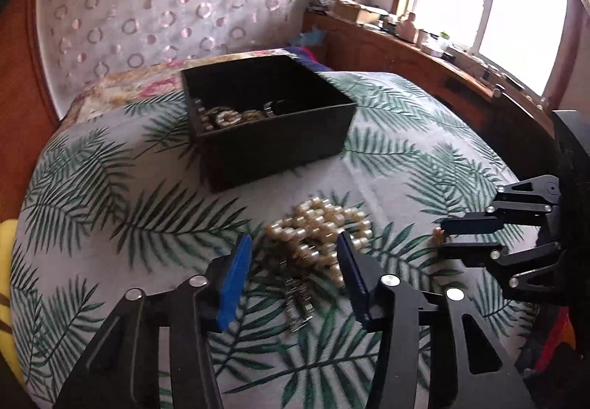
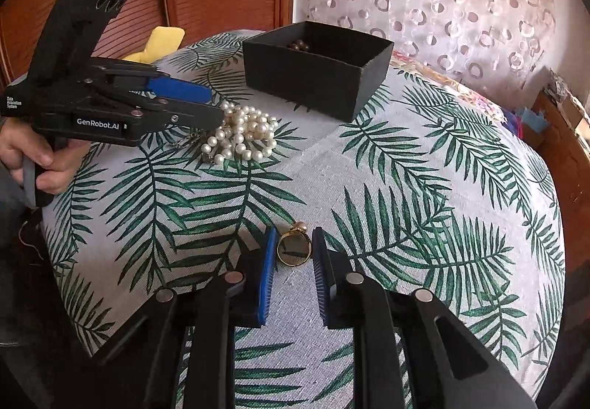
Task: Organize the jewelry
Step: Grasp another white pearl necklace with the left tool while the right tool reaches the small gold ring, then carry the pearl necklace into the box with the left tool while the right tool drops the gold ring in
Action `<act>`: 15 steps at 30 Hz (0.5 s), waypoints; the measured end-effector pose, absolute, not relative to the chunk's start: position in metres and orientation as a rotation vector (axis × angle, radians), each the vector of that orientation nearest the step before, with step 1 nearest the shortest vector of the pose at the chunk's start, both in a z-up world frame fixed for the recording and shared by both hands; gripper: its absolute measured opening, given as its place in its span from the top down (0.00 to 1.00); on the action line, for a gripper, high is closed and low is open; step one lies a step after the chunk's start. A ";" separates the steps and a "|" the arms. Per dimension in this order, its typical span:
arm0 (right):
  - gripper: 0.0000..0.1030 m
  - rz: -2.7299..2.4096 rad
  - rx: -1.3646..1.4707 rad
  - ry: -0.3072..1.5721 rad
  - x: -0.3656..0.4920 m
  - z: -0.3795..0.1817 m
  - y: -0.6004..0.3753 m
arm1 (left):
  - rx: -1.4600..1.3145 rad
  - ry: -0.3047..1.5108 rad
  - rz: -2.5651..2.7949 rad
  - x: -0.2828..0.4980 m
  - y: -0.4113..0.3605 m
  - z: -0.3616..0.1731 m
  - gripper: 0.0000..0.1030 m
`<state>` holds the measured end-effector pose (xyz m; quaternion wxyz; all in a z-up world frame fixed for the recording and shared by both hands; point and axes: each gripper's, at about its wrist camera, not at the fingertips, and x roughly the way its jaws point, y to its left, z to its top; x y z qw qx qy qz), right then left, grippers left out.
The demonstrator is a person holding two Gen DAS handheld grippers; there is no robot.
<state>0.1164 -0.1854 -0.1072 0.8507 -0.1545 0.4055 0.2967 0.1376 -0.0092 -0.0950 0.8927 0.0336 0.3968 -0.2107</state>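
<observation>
Here, your widest marker is the leaf-print surface (image 2: 368,165), with the black box (image 2: 317,66) standing toward its far edge and already holding some beaded pieces. Both loose pieces lie on the near side of that box, so each must travel away from you to get in.

The pearl necklace (image 1: 324,228) is heaped around the middle of the surface, with a metal chain (image 1: 298,298) trailing from it toward the near edge. Your left gripper (image 1: 295,254) points straight at the heap, partly open, its blue fingers on either side of the near end; I cannot tell whether the pads touch any beads yet, and nothing looks lifted.

The gold ring (image 2: 294,247), with a small pearl on its far side, lies flat nearer the near edge. Your right gripper (image 2: 294,243) straddles it, the jaws narrowed close to its rim on both sides, though a sliver of gap seems to remain. Your right hand is clearly the nearer one to the ring.
</observation>
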 end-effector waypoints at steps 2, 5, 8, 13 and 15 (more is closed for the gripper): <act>0.79 0.623 -0.321 0.855 0.117 -0.107 -0.186 | 0.078 0.824 -0.450 0.139 -0.016 -0.094 0.58; 0.79 0.619 -0.322 0.851 0.118 -0.108 -0.186 | 0.082 0.842 -0.444 0.148 -0.023 -0.094 0.58; 0.79 0.618 -0.317 0.848 0.117 -0.108 -0.186 | 0.076 0.870 -0.450 0.160 -0.028 -0.097 0.58; 0.79 0.612 -0.323 0.844 0.117 -0.108 -0.185 | 0.066 0.880 -0.477 0.165 -0.031 -0.100 0.90; 0.79 0.611 -0.323 0.841 0.117 -0.108 -0.185 | 0.065 0.868 -0.483 0.163 -0.031 -0.100 0.94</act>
